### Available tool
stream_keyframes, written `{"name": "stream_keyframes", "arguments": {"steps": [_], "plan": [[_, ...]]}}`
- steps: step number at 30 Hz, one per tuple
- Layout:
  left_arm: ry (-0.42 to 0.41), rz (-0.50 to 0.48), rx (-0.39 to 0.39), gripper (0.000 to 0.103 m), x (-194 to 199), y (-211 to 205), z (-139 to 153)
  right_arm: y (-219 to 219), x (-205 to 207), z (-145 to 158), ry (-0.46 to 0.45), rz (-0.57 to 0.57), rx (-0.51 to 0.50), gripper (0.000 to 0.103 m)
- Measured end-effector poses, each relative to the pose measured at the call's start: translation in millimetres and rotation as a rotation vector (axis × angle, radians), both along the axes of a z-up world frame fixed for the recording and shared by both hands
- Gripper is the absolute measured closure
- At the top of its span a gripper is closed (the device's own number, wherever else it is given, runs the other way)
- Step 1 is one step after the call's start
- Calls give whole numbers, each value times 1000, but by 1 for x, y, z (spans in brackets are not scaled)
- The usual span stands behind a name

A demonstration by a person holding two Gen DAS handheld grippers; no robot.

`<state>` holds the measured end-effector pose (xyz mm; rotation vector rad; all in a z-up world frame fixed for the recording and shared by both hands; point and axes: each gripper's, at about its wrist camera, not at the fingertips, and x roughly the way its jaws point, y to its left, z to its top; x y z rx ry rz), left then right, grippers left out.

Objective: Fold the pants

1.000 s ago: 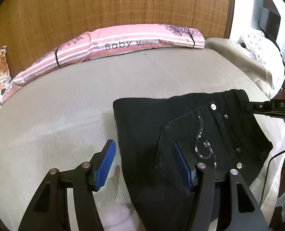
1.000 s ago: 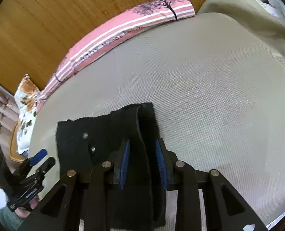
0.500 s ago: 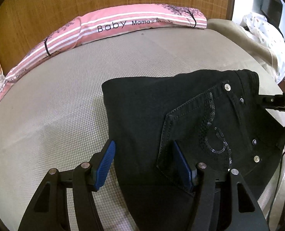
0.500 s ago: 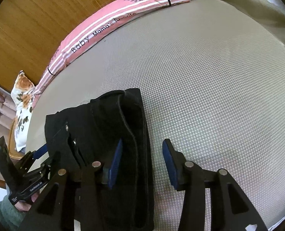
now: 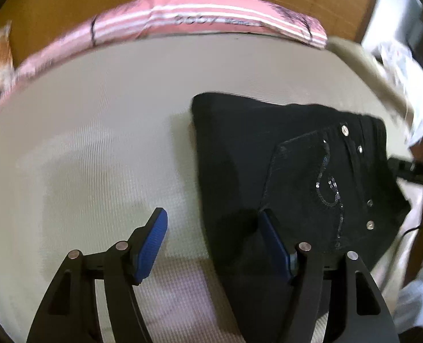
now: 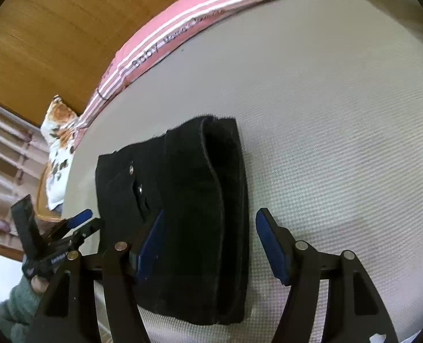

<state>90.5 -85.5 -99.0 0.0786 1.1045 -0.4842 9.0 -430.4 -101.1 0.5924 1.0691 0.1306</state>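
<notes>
The black pants (image 5: 268, 165) lie folded into a compact stack on the beige mattress (image 5: 97, 143), with a sequinned back pocket and rivets on top. My left gripper (image 5: 214, 240) hovers over the stack's left edge. Its jaws are opening; the cloth's edge lies between them and the pads do not press it. In the right wrist view the same pants (image 6: 188, 200) show their thick folded edge. My right gripper (image 6: 211, 245) straddles that edge; its jaws are opening and its pads are off the cloth. The left gripper (image 6: 77, 223) appears at the stack's far side.
A pink striped pillow (image 5: 197, 20) lies along the wooden headboard (image 6: 54, 23). A floral pillow (image 6: 60, 148) sits at the bed's corner, and a beige blanket (image 5: 363, 63) with white cloth lies at the right. A hand in a green sleeve (image 6: 20, 294) holds the left gripper.
My right gripper's jaws have spread apart and let go of the folded edge they were clamped on. The left gripper has dipped and shifted, with its jaws slightly wider.
</notes>
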Motion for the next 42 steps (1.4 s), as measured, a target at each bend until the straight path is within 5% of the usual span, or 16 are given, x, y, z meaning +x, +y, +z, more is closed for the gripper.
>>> {"name": "stream_keyframes", "arguments": {"steps": [17, 28, 35, 38, 42], "plan": [[316, 24, -344, 35, 17, 21, -26, -26, -3, -34, 36, 78, 235, 39], [288, -21, -430, 35, 30, 9, -28, -14, 22, -44, -7, 129, 364, 39], [266, -11, -460, 37, 35, 7, -29, -1, 34, -44, -38, 130, 343, 39], [243, 13, -415, 55, 32, 7, -29, 0, 30, -46, -44, 99, 333, 49], [230, 27, -381, 64, 30, 3, -25, 3, 23, -44, -51, 55, 327, 58]]}}
